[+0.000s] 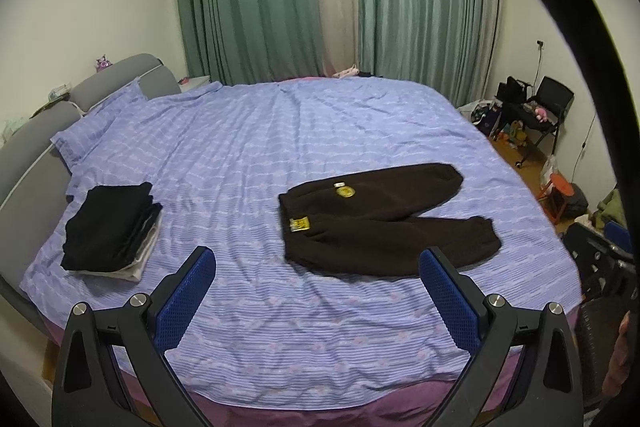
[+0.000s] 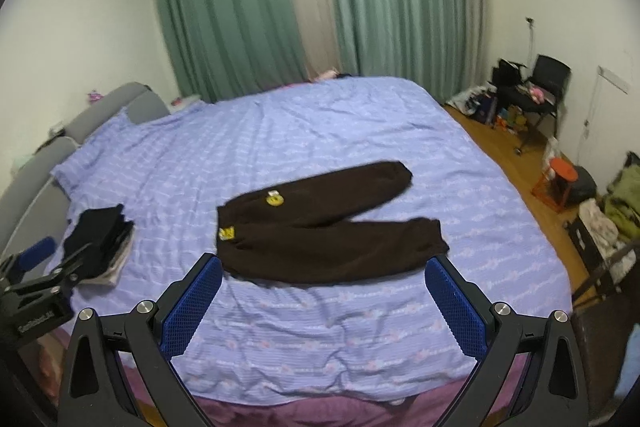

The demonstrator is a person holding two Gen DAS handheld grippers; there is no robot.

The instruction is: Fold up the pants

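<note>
Dark brown pants [image 1: 384, 223] with yellow patches lie spread flat on the blue bedspread [image 1: 280, 131], waist to the left, both legs splayed to the right. They also show in the right wrist view [image 2: 328, 231]. My left gripper [image 1: 316, 267] is open and empty, held above the bed's near edge, short of the pants. My right gripper [image 2: 324, 275] is open and empty, also near the front edge, just short of the lower leg. The left gripper's body [image 2: 36, 287] shows at the left of the right wrist view.
A stack of folded dark clothes [image 1: 112, 231] lies on the bed's left side, also in the right wrist view [image 2: 100, 247]. A grey headboard [image 1: 36, 135] is at left. A chair [image 1: 548, 107], red stool [image 1: 560, 191] and clutter stand on the floor at right.
</note>
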